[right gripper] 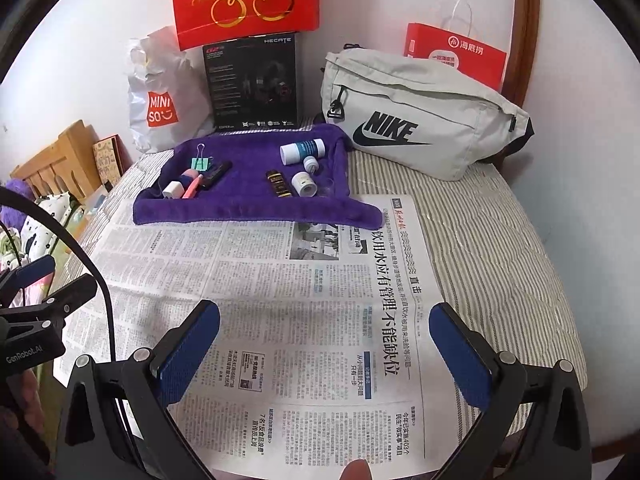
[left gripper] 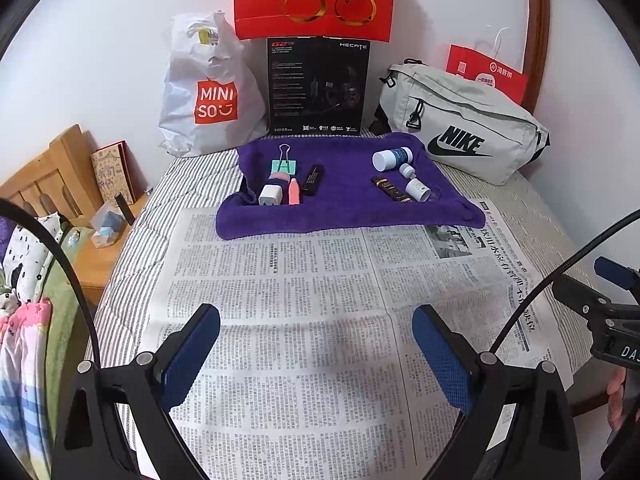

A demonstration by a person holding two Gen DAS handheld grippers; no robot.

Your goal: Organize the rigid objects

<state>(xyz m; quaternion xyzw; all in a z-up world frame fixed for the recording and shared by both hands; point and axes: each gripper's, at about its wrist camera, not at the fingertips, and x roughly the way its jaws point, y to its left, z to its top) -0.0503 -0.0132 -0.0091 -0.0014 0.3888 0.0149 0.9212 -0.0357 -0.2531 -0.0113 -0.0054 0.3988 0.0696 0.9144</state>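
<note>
Both my grippers hang over the newspaper point(left gripper: 304, 320), well short of the work. The left gripper point(left gripper: 316, 344) has its fingers wide apart and empty; the right gripper point(right gripper: 324, 344) likewise, apart with nothing between them.

The items lie on a purple towel point(left gripper: 348, 208) on the bed, in two clusters. Left cluster: binder clip point(left gripper: 285, 162), white charger point(left gripper: 270, 195), pink tube point(left gripper: 294, 191) and black stick point(left gripper: 313, 179), packed close, some touching. Right cluster: large white bottle point(left gripper: 392, 158), small dropper bottle point(left gripper: 409, 171), white jar point(left gripper: 418, 189) and a dark gold-printed tube point(left gripper: 392, 189).

Risks noted:
- The towel and mattress are soft; pressing down could tilt or roll neighbours.
- The bottles and jar lie on their sides and look prone to rolling if nudged.
- In the crowded left cluster, a wide finger may catch the charger or tube when reaching for one item.
- Towel folds may snag a finger and drag everything.
</note>
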